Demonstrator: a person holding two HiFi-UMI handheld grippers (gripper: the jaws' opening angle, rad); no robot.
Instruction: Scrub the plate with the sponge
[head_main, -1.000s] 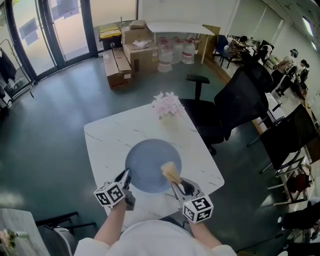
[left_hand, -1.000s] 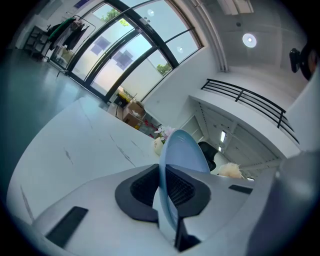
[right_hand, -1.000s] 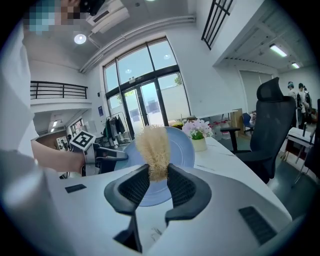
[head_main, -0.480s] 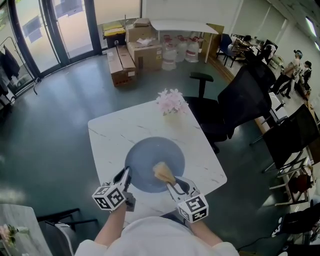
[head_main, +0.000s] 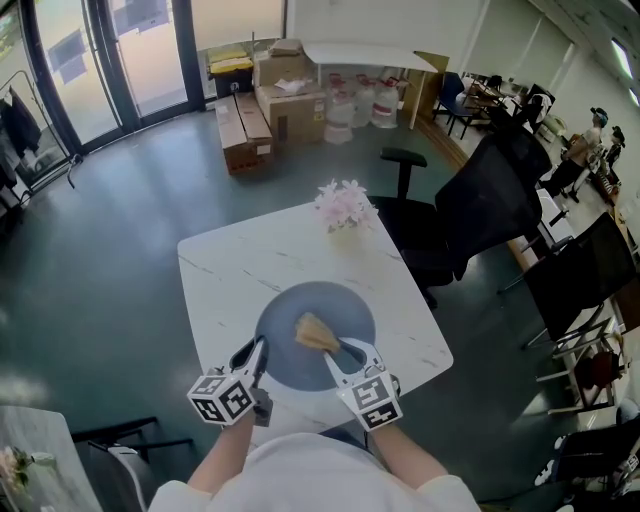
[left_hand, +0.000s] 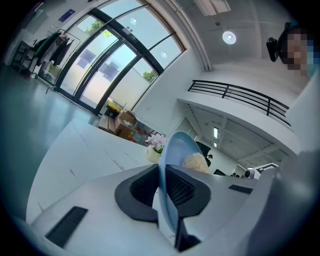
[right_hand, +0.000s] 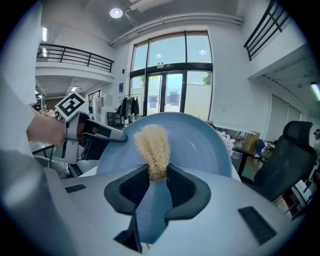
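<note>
My left gripper (head_main: 258, 350) clamps its jaws on the plate (head_main: 330, 305) rim to steady it, while my right gripper (head_main: 345, 352) pinches the sponge (head_main: 313, 333) in its jaws to scrub the face.

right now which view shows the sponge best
The right gripper view: the sponge stands in the middle, pinched in the right gripper in front of the plate. The head view shows it small on the plate; the left gripper view shows only a bit past the plate's rim.
</note>
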